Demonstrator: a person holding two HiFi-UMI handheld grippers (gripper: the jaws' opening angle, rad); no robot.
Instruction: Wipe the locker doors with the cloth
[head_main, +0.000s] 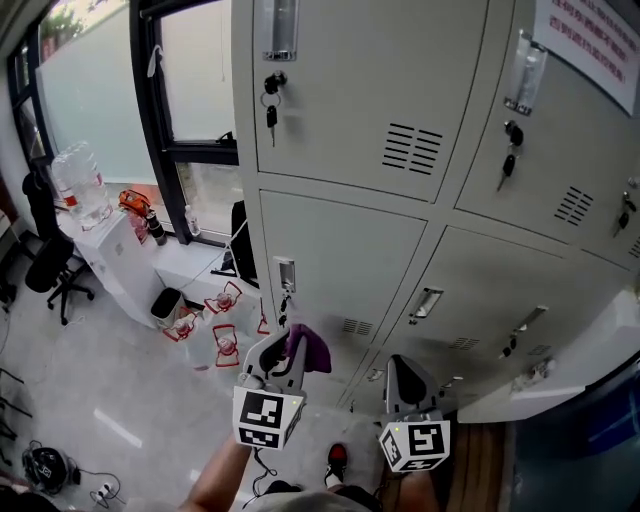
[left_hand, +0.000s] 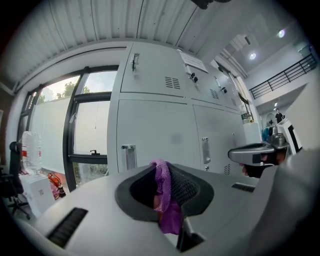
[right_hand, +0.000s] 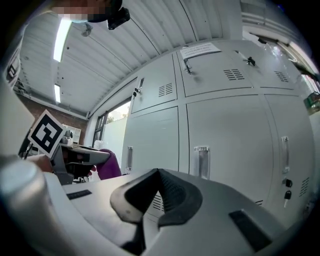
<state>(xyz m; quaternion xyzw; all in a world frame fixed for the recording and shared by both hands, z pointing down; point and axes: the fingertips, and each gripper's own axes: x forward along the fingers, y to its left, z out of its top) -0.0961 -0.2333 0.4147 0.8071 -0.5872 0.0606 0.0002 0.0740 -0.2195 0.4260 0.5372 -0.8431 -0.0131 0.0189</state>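
Currently, purple fabric cloth is pinched in left gripper; right gripper is closed, empty. Cloth could be snagged by small dark keys hanging mid-frame on grey metal locker door.

Bright window daylight, fisheye-warped edges

The pale grey floor shows a glossy sheen and carries most of what is in sight. A bank of grey lockers stands on it, with a white cabinet near the window; a large clear water bottle sits on the cabinet. A black office chair is just beside the cabinet. A small dark bin stands at the cabinet's foot, and red-and-white containers cluster between the bin and the lockers. In the near left corner lie a round dark object and loose cables. A red shoe rests near the lockers.
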